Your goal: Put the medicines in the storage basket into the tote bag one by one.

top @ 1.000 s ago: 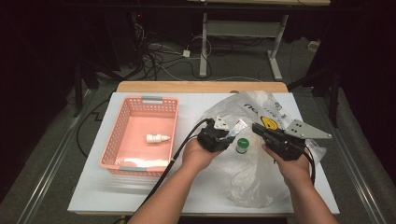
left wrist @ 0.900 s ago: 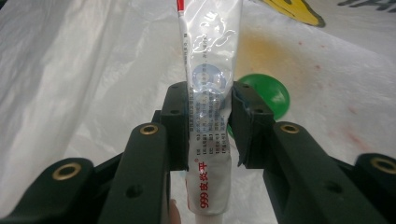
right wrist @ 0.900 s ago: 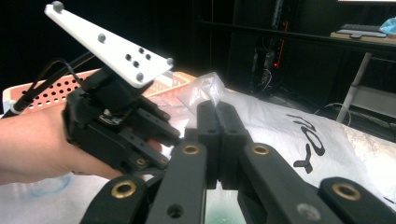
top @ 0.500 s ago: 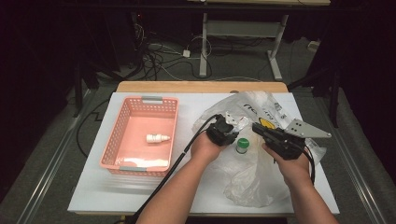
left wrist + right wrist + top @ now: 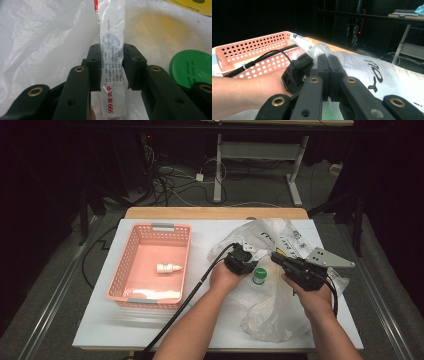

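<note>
Gripping a white sachet between its jaws, left hand-held gripper, right hand-held gripper clenched on plastic bag

white table | on it — pink basket, clear plastic bag, green-lidded jar

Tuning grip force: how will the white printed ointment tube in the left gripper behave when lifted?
The white printed ointment tube, between the left gripper's pads, looks soft-walled, so it will probably dent rather than stay stiff. Its flat crimped end suggests it won't roll. It looks glossy, so it might slip, as might the crinkled clear plastic bag beneath it.
</note>
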{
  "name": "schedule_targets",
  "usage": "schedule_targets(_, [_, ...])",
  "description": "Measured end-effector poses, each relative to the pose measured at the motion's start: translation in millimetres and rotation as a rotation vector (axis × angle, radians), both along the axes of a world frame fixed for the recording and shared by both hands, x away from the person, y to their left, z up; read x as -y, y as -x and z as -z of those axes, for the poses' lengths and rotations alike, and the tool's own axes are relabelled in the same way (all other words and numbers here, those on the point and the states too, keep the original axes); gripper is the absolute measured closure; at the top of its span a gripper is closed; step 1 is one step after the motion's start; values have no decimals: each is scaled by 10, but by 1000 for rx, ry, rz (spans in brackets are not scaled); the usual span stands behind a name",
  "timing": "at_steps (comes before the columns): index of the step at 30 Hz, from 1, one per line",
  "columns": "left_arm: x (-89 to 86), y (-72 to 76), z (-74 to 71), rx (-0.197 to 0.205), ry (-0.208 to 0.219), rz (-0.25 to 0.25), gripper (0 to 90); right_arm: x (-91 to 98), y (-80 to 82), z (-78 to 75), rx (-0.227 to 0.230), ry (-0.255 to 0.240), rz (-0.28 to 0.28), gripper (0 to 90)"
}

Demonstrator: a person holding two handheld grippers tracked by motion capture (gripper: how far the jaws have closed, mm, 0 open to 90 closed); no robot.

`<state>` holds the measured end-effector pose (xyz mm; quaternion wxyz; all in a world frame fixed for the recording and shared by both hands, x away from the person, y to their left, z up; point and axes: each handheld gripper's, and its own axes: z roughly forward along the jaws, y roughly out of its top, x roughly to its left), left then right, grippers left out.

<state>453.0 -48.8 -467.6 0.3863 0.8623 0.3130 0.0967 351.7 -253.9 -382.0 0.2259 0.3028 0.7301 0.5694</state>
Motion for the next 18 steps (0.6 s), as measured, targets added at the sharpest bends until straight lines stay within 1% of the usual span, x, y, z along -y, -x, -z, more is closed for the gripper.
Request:
schedule_targets(1, [-9, 1, -14, -4, 3, -3, 632, 1, 2, -2, -2, -1, 0, 900])
schedule_targets(4, [-30, 38, -64, -1, 7, -14, 594, 2, 8, -5, -1, 0, 4, 900])
schedule_targets(6, [-66, 87, -102, 5, 24, -17, 592, 1, 9, -6, 0, -1, 3, 900])
schedule_targets(7, [-86, 112, -117, 7, 29, -19, 578, 1, 11, -7, 0, 0, -2, 900])
schedule_targets(11, [-174, 233, -163, 13, 41, -24, 576, -3, 11, -3, 2, 9, -4, 900])
schedule_targets(13, [-223, 300, -173, 5, 62, -21, 560, -8, 14, -5, 2, 9, -3, 900])
schedule_targets(14, [-239, 338, -173, 0, 64, -18, 552, -9, 15, -6, 2, 9, -4, 900])
schedule_targets(15, [-260, 372, -176, 4, 60, -10, 552, -10, 14, -7, 5, 9, -5, 900])
schedule_targets(18, [-325, 480, -184, -10, 86, -4, 552, -11, 17, -4, 2, 13, -5, 900])
